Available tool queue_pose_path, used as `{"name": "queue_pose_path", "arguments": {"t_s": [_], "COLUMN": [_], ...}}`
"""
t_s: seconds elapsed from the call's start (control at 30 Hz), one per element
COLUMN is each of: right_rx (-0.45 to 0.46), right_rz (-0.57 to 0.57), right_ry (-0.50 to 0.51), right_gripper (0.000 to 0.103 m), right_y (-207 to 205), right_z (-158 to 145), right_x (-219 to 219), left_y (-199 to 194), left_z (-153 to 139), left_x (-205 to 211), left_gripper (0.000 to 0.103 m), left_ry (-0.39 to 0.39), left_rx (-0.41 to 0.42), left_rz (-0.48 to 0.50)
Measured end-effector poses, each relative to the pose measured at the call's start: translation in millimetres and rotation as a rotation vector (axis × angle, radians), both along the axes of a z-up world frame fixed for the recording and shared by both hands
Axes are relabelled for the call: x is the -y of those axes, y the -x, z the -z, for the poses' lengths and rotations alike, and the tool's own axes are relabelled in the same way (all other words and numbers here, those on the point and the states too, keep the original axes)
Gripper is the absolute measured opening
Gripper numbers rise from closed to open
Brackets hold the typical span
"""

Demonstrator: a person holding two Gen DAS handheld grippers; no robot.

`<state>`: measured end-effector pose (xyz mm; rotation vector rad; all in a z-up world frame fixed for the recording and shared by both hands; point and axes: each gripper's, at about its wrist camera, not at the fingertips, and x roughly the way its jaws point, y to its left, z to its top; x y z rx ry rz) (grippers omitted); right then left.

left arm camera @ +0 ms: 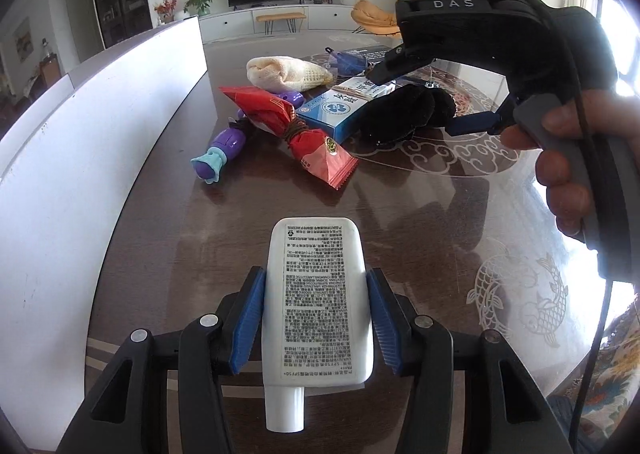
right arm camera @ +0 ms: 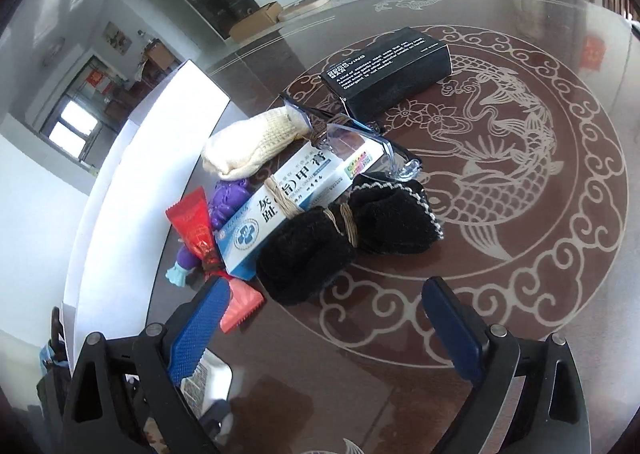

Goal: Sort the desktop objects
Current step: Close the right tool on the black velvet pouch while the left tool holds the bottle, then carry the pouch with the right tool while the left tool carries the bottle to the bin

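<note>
Left wrist view: the left gripper (left arm camera: 316,318) is clamped on a white sunscreen tube (left arm camera: 318,306), the blue pads pressing its two flat sides, the cap toward the camera, above the glass-topped table (left arm camera: 420,213).
Right gripper (right arm camera: 324,334): its fingers stand wide apart with nothing between them, above the pile.
Pile: black socks (right arm camera: 344,230) tied with cord, an ointment box (right arm camera: 296,193), clear glasses (right arm camera: 360,133), a red snack packet (left arm camera: 296,129), a purple toy (left arm camera: 224,145), a cream cloth (left arm camera: 284,73), a black box (right arm camera: 388,69).
Handling of the tube: probably light, smooth and a little soft, so it may slip; a hold at mid-body seems best.
Socks: soft; I would take them at the tied middle.
</note>
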<state>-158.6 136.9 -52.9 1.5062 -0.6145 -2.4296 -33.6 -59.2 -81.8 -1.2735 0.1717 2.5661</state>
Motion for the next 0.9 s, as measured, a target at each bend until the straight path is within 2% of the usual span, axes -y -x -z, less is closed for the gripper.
{"name": "queue_pose_path", "arguments": {"t_s": [0.07,0.1,0.13,0.17,0.2,0.3,0.37,0.47,0.5,0.53,0.57,0.6,0.63,0.7,0.73,0.77,0.8,0.83,0.9], "right_rx": [0.028,0.031,0.013,0.022,0.036,0.028,0.025,0.015,0.004,-0.009,-0.015,-0.011,-0.005,0.015,0.008,-0.011,-0.019,-0.041,-0.056], "right_rz": [0.09,0.121,0.137,0.116,0.083,-0.026,-0.166,-0.401,-0.438,-0.45,-0.445,-0.434,-0.418,-0.373,-0.343,-0.319,-0.306,-0.288,-0.272], "right_ry": [0.037,0.045,0.018,-0.005,-0.014,-0.063,-0.132,-0.329,-0.411,-0.466,-0.488,-0.479,-0.453,-0.414,-0.411,-0.414,-0.424,-0.457,-0.41], "right_gripper": [0.097,0.093,0.067,0.05,0.042,0.042,0.042,0.043,0.047,0.056,0.064,0.083,0.091,0.091,0.085,0.074,0.051,0.039,0.036], "right_y": [14,19,19,23,26,14,-1,-32,-42,-49,-53,-57,-58,-63,-67,-71,-74,-78,-87], "right_z": [6,8,5,7,9,7,3,-6,-7,-9,-9,-8,-4,5,8,10,12,10,5], "right_x": [3,4,8,11,13,13,15,23,24,24,22,21,17,12,14,14,15,15,13], "left_y": [-1,-2,-4,-5,-6,-10,-12,-12,-12,-11,-10,-10,-10,-10,-12,-13,-15,-17,-19], "left_z": [0,0,1,1,1,1,0,0,0,0,0,-1,-1,-2,-4,-5,-9,-13,-25], "left_x": [1,2,3,4,5,9,13,15,15,15,15,16,17,21,23,26,29,32,37], "left_gripper": [0.051,0.051,0.051,0.051,0.051,0.051,0.051,0.051,0.051,0.051,0.051,0.051,0.051,0.051,0.051,0.051,0.051,0.051,0.051], "left_ry": [-0.003,-0.005,-0.006,-0.005,-0.007,-0.025,-0.057,-0.064,-0.057,-0.053,-0.055,-0.059,-0.065,-0.078,-0.083,-0.091,-0.101,-0.114,-0.14], "left_rx": [-0.002,-0.004,-0.006,-0.007,-0.011,-0.011,-0.004,-0.007,-0.01,-0.012,-0.011,-0.01,-0.01,-0.015,-0.023,-0.029,-0.038,-0.048,-0.073], "left_rz": [-0.007,-0.01,-0.012,-0.012,-0.011,-0.005,0.003,0.008,0.009,0.008,0.004,-0.003,-0.012,-0.028,-0.036,-0.044,-0.051,-0.058,-0.069]}}
